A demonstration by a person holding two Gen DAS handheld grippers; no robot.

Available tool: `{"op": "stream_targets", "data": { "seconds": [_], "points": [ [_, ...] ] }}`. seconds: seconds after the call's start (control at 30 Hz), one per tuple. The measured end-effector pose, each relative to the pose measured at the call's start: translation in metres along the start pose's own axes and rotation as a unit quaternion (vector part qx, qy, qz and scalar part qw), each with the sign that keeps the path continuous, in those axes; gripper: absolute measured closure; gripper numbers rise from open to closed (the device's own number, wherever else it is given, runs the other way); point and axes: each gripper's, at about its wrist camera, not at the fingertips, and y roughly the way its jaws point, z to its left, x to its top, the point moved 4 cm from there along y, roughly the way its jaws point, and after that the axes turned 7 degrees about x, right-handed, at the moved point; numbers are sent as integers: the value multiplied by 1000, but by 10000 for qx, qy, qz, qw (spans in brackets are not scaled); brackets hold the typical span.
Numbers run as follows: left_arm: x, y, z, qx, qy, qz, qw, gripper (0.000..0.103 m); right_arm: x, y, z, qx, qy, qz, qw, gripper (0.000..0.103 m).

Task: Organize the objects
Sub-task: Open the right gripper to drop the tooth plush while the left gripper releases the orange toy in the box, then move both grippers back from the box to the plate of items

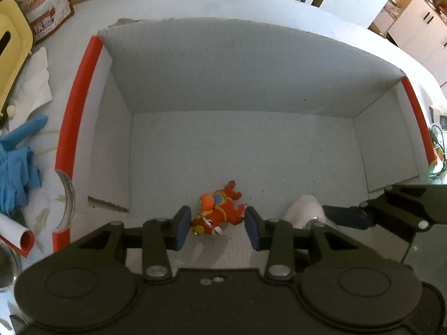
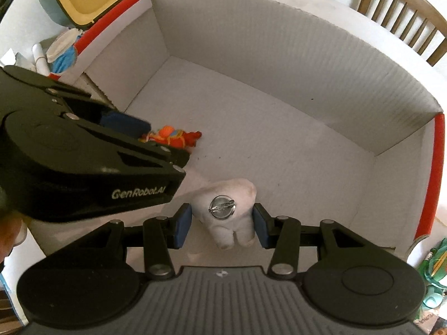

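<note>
The left gripper [image 1: 218, 224] is pointing steeply down into the large white corrugated-cardboard box with red-taped rim edges [image 1: 251, 83], its blue-padded jaws standing a little apart on either side of the small red-and-orange plush figure with a metal key ring [image 1: 220, 212]; the pads are sitting just beside the toy and a narrow gap is showing on each side, so it is gripping nothing. The right gripper [image 2: 222, 224] is likewise angling down, its blue pads bracketing the white tooth-shaped plush with a round metal pin-back badge [image 2: 226, 212]; whether those pads are pressing the fabric or only resting beside it cannot be told. Both toys are lying on the box floor near the near wall, close together but apart. The badge is showing only in the right wrist view; the left wrist view is catching just the plush's rounded white top behind the right gripper's finger. The rest of the box floor is lying bare, with the far and side walls standing well away from both grippers. Outside the left wall, the left wrist view is showing a blue cloth glove [image 1: 16, 159] and a yellow slotted lid [image 1: 11, 47]. "GenRobot.AI" is reading on the left gripper's body in the right wrist view.
</note>
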Motion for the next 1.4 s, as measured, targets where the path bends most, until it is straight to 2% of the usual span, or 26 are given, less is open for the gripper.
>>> {"op": "stream_targets", "data": {
  "seconds": [0.07,0.13,0.23,0.63,0.87,1.0,1.17,1.4],
  "points": [
    [0,1,0,24,-20,51,10000,62,-2,-1,-1,30,20,15,10000,55],
    [-1,0,1,48,-45,51,10000,55,-5,-3,-1,71,-4,-8,10000,54],
    [-2,-4,4,10,-137,-27,9999,47,-8,-10,0,107,-70,-140,9998,39],
    [-12,-49,6,46,-277,-660,9974,44,-12,-44,-5,230,98,-689,9973,39],
    [-23,-82,-6,-35,-277,-1189,9925,43,-22,-87,-6,364,208,-1305,9906,39],
    [-32,-104,-17,-18,-206,-1506,9884,39,-35,-112,-2,342,147,-1613,9862,39],
    [-44,-123,-27,-100,-200,-1754,9842,38,-49,-136,5,373,155,-2011,9787,39],
    [-60,-141,-42,-115,-118,-2040,9788,25,-79,-169,0,423,306,-2505,9667,35]
  ]
}}
